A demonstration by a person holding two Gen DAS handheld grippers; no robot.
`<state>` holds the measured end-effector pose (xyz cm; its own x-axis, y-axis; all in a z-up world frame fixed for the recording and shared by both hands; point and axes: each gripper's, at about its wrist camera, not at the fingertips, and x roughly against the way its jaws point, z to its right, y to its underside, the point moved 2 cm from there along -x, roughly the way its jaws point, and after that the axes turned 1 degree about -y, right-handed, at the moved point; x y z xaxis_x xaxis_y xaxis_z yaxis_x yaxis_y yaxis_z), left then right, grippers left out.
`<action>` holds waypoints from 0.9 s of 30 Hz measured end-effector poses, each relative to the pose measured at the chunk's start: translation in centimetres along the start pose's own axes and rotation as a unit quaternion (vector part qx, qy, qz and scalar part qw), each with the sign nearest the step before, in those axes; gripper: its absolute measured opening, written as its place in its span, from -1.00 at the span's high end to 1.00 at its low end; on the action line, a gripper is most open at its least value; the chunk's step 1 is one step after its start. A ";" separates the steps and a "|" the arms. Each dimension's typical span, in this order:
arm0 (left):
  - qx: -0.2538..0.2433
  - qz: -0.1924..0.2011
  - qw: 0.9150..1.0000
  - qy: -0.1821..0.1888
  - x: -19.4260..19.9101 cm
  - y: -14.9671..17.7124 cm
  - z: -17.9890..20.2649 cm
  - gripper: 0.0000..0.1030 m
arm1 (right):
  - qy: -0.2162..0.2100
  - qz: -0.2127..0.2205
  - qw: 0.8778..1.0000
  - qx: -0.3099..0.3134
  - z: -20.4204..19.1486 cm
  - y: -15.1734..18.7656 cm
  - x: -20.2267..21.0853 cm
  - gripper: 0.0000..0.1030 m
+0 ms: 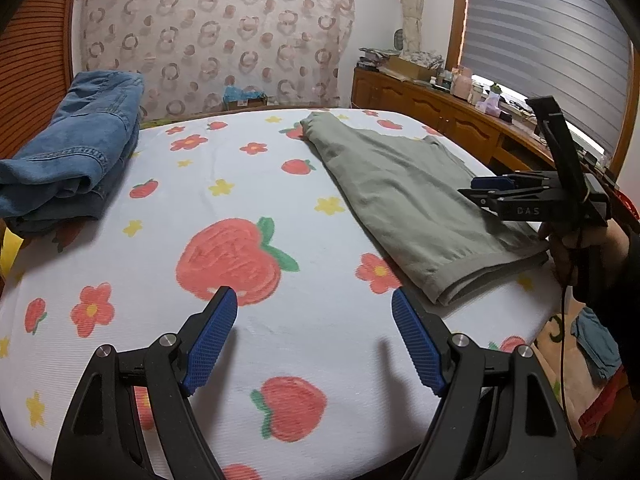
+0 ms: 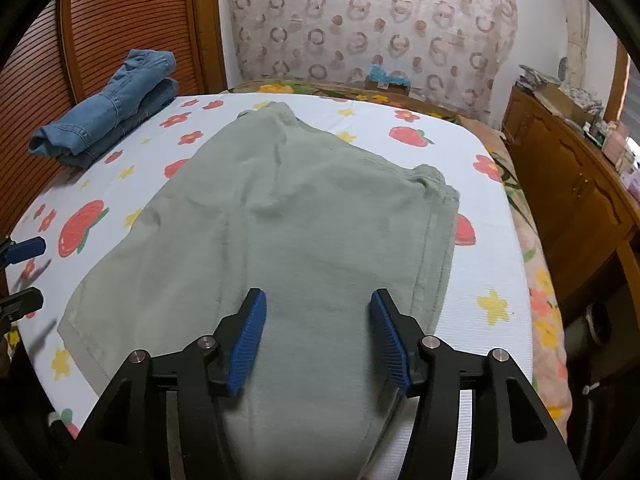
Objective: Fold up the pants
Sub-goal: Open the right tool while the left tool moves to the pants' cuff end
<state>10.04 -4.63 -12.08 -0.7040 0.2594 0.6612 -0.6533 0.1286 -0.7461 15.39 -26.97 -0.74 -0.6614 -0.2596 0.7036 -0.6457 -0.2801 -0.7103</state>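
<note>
Pale green pants [image 2: 304,208] lie flat on the strawberry-print sheet [image 2: 492,264], layered over themselves, with a stitched hem at the near left. My right gripper [image 2: 318,296] hovers over their near end with its blue pads apart and nothing pinched between them. In the left wrist view the green pants [image 1: 404,196] lie to the right, and the right gripper [image 1: 472,188] sits above their right edge, held by a hand. My left gripper [image 1: 314,296] stands open over bare sheet [image 1: 248,184], left of the pants and holding nothing; the left gripper [image 2: 34,274] also shows at the right wrist view's left edge.
Folded blue jeans [image 1: 80,148] are stacked at the far left corner of the bed, by a ribbed wooden headboard [image 1: 32,64]. A wooden dresser [image 2: 568,184] with clutter on top runs along the right side. A circle-patterned curtain [image 1: 216,36] hangs behind the bed.
</note>
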 end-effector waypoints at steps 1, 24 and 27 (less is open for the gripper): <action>-0.002 -0.002 1.000 0.003 -0.1 0.0 0.2 -0.56 | 0.001 0.001 1.000 -0.002 0.0 0.0 0.0 -0.13; -0.057 -0.022 0.997 0.039 -1.3 -0.8 5.2 -0.56 | -0.009 0.016 1.000 -0.016 -1.0 2.6 4.3 -0.16; -0.058 -0.023 0.997 0.046 -1.4 -1.1 5.5 -0.56 | -0.010 0.022 0.999 -0.032 -0.7 4.2 5.6 -0.16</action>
<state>10.18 -10.36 -11.75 -0.6422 0.3361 0.6889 -0.6442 0.2503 -0.7227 8.73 -28.91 0.17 -0.6830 -0.2885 0.6711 -0.6394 -0.2080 -0.7402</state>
